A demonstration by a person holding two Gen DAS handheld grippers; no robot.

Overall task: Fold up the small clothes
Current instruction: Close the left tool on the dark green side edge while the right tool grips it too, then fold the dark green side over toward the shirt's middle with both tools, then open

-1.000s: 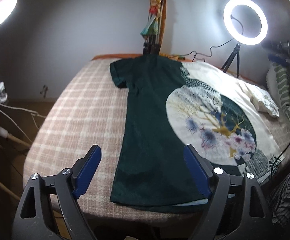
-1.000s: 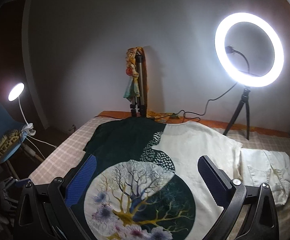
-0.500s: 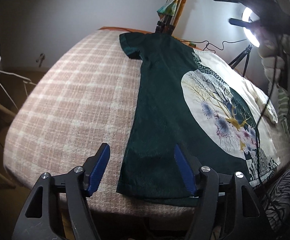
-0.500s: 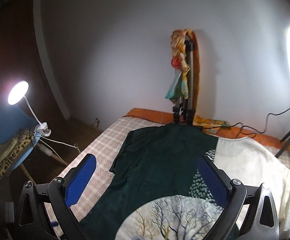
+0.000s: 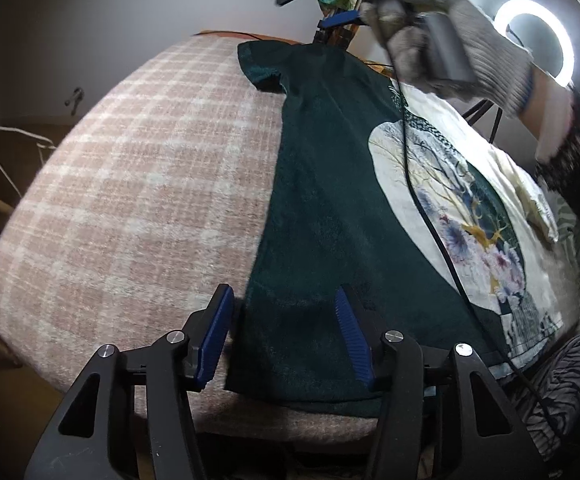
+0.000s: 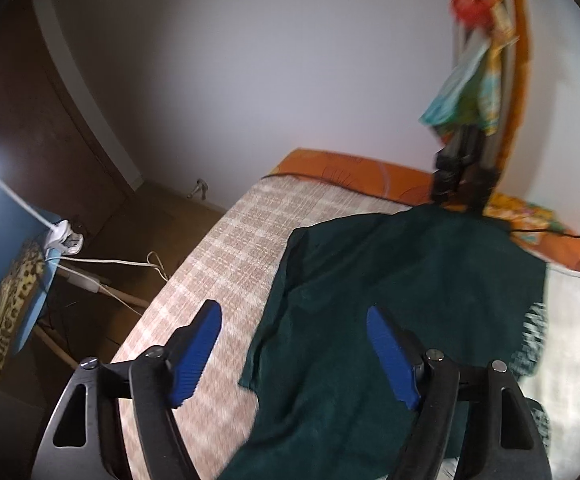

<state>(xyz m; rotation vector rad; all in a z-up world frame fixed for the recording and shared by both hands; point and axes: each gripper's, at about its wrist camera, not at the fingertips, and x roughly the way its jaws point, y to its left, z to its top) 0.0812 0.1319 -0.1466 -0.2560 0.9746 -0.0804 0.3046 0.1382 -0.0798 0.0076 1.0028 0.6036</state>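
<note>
A T-shirt [image 5: 321, 208], dark green on its left and cream on its right with a round tree print, lies flat on the checked bedspread [image 5: 138, 184]. My left gripper [image 5: 282, 336] hovers low over the shirt's near left hem corner. Its jaws are closing, one blue pad over the bedspread and the other over the green cloth, neither pressing on it. My right gripper [image 6: 293, 348] is over the green left sleeve [image 6: 329, 264], with the sleeve's edge between its closing jaws and nothing gripped. A gloved hand [image 5: 441, 40] carries it at the far end of the shirt.
A black cable [image 5: 429, 220] trails across the shirt's print. A tripod [image 6: 461, 168] draped with coloured cloth stands at the bed's far edge, with a ring light [image 5: 533, 36] to the right. A folded cream garment [image 5: 537, 208] lies right of the shirt. A blue chair [image 6: 6, 280] stands left of the bed.
My left gripper has sunk toward the hem corner and its jaws have narrowed. My right gripper has swung left from above the print to the green sleeve, and its jaws have started to narrow.
</note>
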